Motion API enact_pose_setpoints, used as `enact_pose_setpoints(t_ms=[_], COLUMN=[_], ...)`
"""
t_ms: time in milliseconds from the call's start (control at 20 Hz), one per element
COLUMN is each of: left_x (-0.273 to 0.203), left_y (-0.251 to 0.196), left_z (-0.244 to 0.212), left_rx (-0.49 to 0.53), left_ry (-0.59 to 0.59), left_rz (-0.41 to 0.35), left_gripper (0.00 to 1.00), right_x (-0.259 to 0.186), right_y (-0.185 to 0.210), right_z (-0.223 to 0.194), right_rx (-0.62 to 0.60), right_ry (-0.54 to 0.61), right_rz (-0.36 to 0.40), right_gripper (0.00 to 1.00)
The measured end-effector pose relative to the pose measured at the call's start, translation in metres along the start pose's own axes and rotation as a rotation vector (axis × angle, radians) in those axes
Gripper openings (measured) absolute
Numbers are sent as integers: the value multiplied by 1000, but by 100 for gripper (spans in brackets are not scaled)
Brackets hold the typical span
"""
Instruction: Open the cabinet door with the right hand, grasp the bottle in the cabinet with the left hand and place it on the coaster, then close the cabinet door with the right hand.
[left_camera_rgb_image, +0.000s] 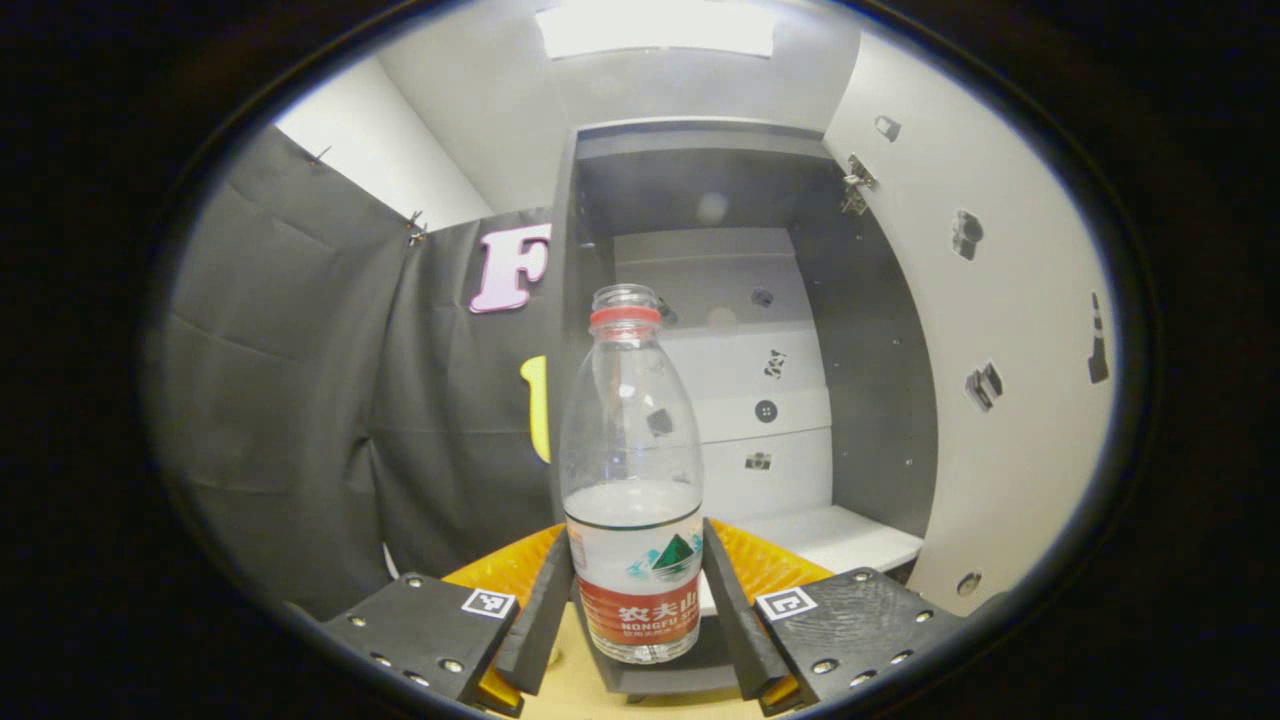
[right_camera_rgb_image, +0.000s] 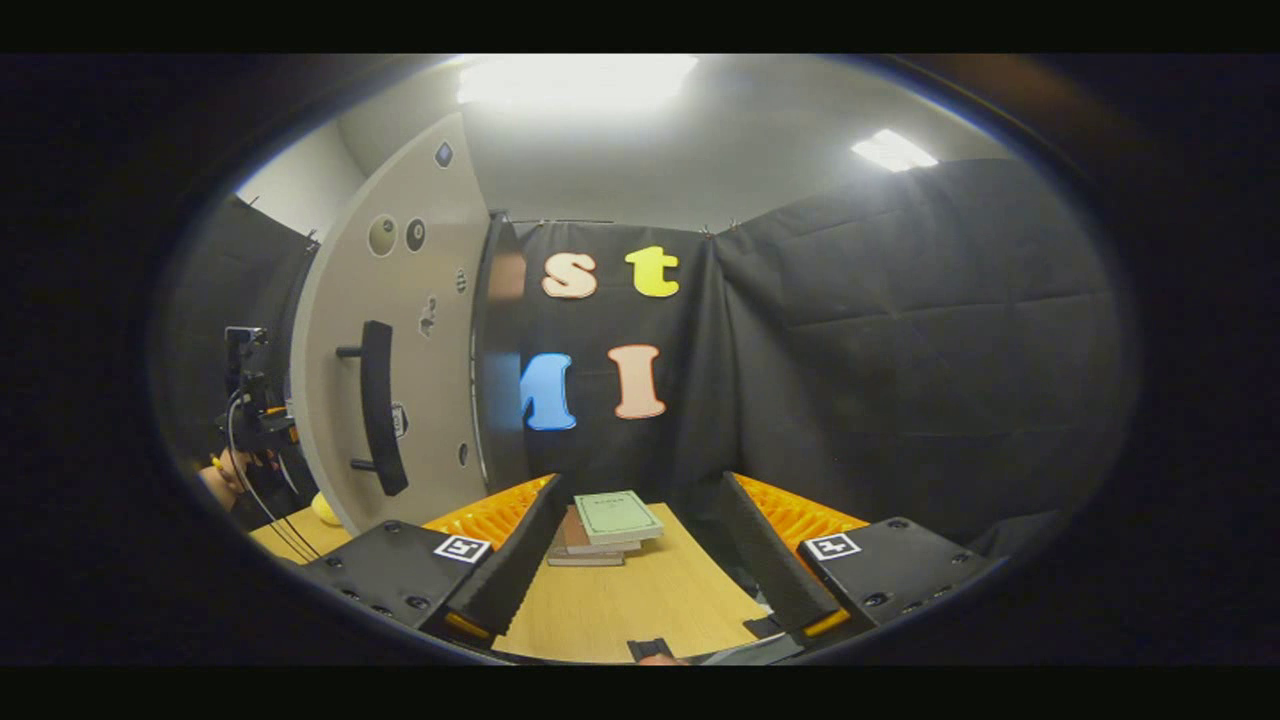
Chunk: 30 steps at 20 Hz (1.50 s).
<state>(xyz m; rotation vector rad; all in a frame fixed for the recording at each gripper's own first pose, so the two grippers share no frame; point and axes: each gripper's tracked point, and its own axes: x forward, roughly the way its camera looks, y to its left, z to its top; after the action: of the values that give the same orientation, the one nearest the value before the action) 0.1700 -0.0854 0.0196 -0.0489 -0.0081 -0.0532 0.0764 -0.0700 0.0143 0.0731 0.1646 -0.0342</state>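
Observation:
A clear water bottle (left_camera_rgb_image: 630, 470) with a red neck ring and a red and white label stands upright, no cap on it, partly filled. My left gripper (left_camera_rgb_image: 637, 540) is shut on it, both fingers pressed against the label. Under the bottle's base lies a dark grey coaster (left_camera_rgb_image: 700, 675) on the wooden table; I cannot tell whether the base touches it. Behind the bottle the dark cabinet (left_camera_rgb_image: 860, 400) stands open, its white door (left_camera_rgb_image: 1010, 330) swung out to the right. My right gripper (right_camera_rgb_image: 640, 490) is open over the table, with the door's black handle (right_camera_rgb_image: 378, 410) to its left.
A small stack of books (right_camera_rgb_image: 605, 525) lies on the wooden table (right_camera_rgb_image: 640, 600) ahead of my right gripper. A yellow object (right_camera_rgb_image: 325, 508) sits by the door's foot. A hand with the other gripper (right_camera_rgb_image: 250, 400) is at the far left. Black cloth walls close in the booth.

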Motion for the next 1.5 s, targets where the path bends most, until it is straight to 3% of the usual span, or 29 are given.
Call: enact_pose_setpoints(t_ms=[150,200,300,350,450,500,550,600,650,700,750,800,850,1100,1500], left_x=[-41,-51,-71,-80,-94,-102,-108,-114,-120,-128,-135,-141,-148,-174,-182], left_y=[23,29,44,51,59,63,67,70,70,70,68,67,66,62,63], left_z=[-21,-29,-46,-56,-79,-91,-102,-115,-128,-142,-156,-173,-190,-264,-350], left_rx=[10,3,-17,-29,-54,-56,-51,-44,-38,-36,-35,-36,-41,-63,-38], left_ry=[23,26,26,31,38,42,48,58,66,72,80,96,115,183,229], left_rz=[29,32,35,41,34,32,33,31,25,15,4,-6,-13,-37,4], left_gripper=[70,70,70,70,70,70,70,72,70,70,72,70,70,71,70], right_x=[-4,-5,-7,-8,-9,-9,-10,-11,-11,-13,-13,-15,-16,-23,-19], right_y=[11,14,17,17,21,23,23,22,24,25,27,28,29,29,37], right_z=[-12,-12,-12,-14,-12,-12,-12,-11,-11,-12,-13,-14,-14,-10,-17], right_rx=[20,28,40,47,66,69,68,64,60,61,65,68,69,41,7], right_ry=[19,15,-3,-4,-12,-13,-14,-23,-24,-22,-22,-26,-31,-65,-65], right_rz=[36,40,32,19,8,8,2,-6,-11,-14,-12,-13,-17,-46,-52], right_gripper=[93,98,98,93,98,93,98,93,98,93,98,93,98,98,98])
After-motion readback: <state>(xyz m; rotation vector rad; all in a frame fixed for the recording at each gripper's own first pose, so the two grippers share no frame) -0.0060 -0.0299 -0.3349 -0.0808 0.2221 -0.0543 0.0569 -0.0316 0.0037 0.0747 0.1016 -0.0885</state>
